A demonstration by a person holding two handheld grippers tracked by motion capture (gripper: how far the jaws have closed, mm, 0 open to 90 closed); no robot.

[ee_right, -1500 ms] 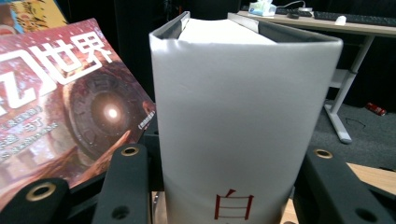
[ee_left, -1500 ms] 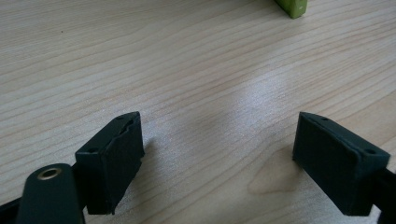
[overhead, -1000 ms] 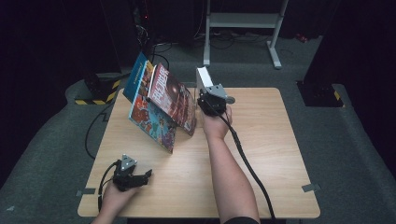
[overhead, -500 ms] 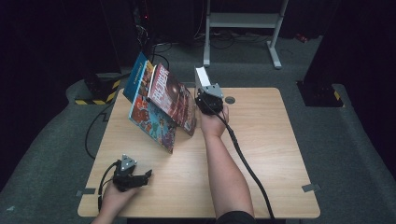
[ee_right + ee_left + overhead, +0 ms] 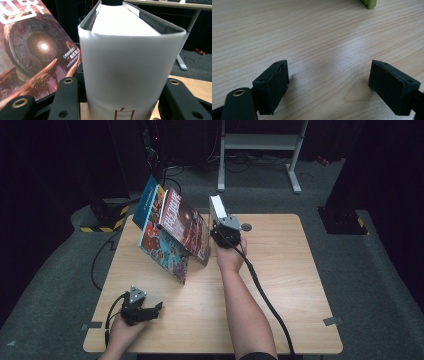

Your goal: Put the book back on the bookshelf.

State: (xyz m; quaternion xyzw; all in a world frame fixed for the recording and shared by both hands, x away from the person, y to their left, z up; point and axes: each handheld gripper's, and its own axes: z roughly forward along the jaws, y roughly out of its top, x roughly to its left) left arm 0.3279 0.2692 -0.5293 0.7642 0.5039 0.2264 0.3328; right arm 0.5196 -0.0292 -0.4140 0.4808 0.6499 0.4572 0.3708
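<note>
Little has been shifted since the earlier frames: the white book (image 5: 217,208) is carried by the right tongs (image 5: 223,226) a touch closer to the leaning books, while the left tongs (image 5: 150,310) are kept where they were, near the front left edge of the table (image 5: 280,270). Seen along the right tongs, the white book (image 5: 125,62) is clamped between the black jaws by its spine end, page block pointing up and away, held upright above the far middle of the table. Just beside it, a dark red book (image 5: 184,224) is propped against a colourful book (image 5: 162,251), with a blue book (image 5: 145,202) at the back, the whole row tilted toward the far left. The left tongs are held apart with nothing between them, only bare wood being seen past the fingers (image 5: 273,85). Trouble is easily imagined from here: if the white book is swung in too low or too quickly, the dark red cover could be knocked and the tilted row sent sliding flat. A thick book gripped at one end could also be twisted in the jaws and dropped short of the row. No steadying is being offered by the idle left tongs.
</note>
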